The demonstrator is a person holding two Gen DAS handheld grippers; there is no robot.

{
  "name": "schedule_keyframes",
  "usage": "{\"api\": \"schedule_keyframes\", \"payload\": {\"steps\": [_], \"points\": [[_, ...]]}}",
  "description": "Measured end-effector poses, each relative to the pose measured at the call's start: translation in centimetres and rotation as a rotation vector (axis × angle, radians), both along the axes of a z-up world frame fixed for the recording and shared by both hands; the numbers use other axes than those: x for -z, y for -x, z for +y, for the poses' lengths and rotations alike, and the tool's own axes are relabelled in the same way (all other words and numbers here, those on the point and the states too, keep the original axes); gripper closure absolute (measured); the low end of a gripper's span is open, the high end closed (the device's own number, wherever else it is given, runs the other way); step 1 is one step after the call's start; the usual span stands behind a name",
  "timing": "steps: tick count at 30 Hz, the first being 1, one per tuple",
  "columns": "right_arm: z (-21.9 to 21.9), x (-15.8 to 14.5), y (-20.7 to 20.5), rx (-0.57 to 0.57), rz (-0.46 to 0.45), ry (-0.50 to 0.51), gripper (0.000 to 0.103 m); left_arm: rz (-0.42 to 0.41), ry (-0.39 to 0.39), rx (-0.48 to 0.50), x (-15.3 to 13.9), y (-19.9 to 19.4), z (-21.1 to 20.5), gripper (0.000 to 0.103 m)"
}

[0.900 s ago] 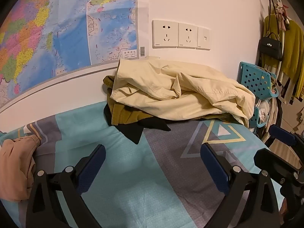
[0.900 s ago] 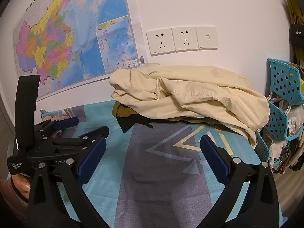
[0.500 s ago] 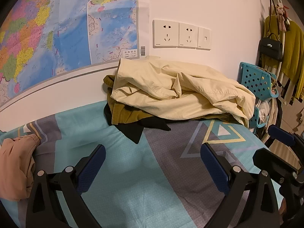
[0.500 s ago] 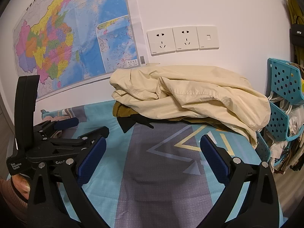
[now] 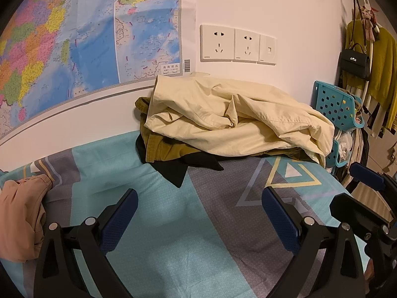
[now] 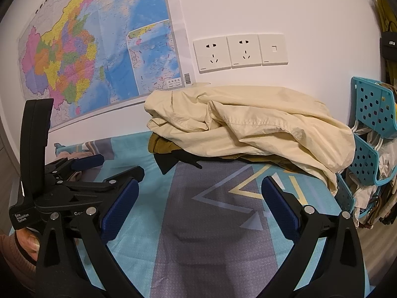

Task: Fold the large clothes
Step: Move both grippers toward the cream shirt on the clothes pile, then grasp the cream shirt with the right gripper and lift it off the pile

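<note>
A pile of clothes lies against the wall at the far side of the bed: a crumpled cream garment [image 5: 235,121] [image 6: 248,129] on top, an olive one [image 5: 161,146] [image 6: 161,145] under it, a black one [image 5: 178,168] [image 6: 171,160] at the bottom. A pink-tan garment [image 5: 19,221] lies at the left edge. My left gripper [image 5: 198,213] is open and empty above the sheet, short of the pile. My right gripper [image 6: 199,201] is open and empty too, to the right of the left one [image 6: 99,171].
The bed has a teal and grey patterned sheet [image 5: 173,236] [image 6: 211,236]. A map [image 5: 74,37] and wall sockets [image 5: 238,43] are behind the pile. Teal plastic baskets [image 6: 372,129] and hanging clothes with a black handbag [image 5: 354,62] stand at the right.
</note>
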State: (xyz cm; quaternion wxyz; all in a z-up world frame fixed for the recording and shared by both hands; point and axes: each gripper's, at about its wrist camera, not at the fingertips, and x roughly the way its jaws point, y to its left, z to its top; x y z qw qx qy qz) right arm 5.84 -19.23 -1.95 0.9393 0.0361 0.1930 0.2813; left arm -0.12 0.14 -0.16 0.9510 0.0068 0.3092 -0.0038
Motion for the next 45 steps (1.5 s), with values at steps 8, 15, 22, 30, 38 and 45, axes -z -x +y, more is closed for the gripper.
{"api": "schedule_keyframes", "payload": {"steps": [8,15,22,30,38,45], "points": [[0.1,0.0,-0.1,0.002,-0.002,0.003,0.005,0.001,-0.005,0.001,0.0,-0.1,0.1,0.007],[0.1,-0.4,-0.4,-0.002,-0.011,0.009,0.005,0.008,-0.007,-0.005,0.4,-0.5,0.1,0.007],[0.0,-0.7,-1.1,0.002,-0.023,0.018,0.005,0.001,0.003,-0.010,0.3,-1.0,0.2,0.007],[1.0,-1.3,-3.5,-0.026,-0.046,0.089,0.005,-0.022,0.019,-0.033,0.5,-3.1,1.1,0.007],[4.9,-2.9,-11.1,-0.053,-0.103,0.286,0.006,0.062,0.058,-0.106,2.2,-7.8,3.9,0.007],[10.1,-1.9,-17.5,-0.046,-0.235,0.532,0.035,0.073,0.039,-0.114,3.2,-10.3,4.3,0.007]]}}
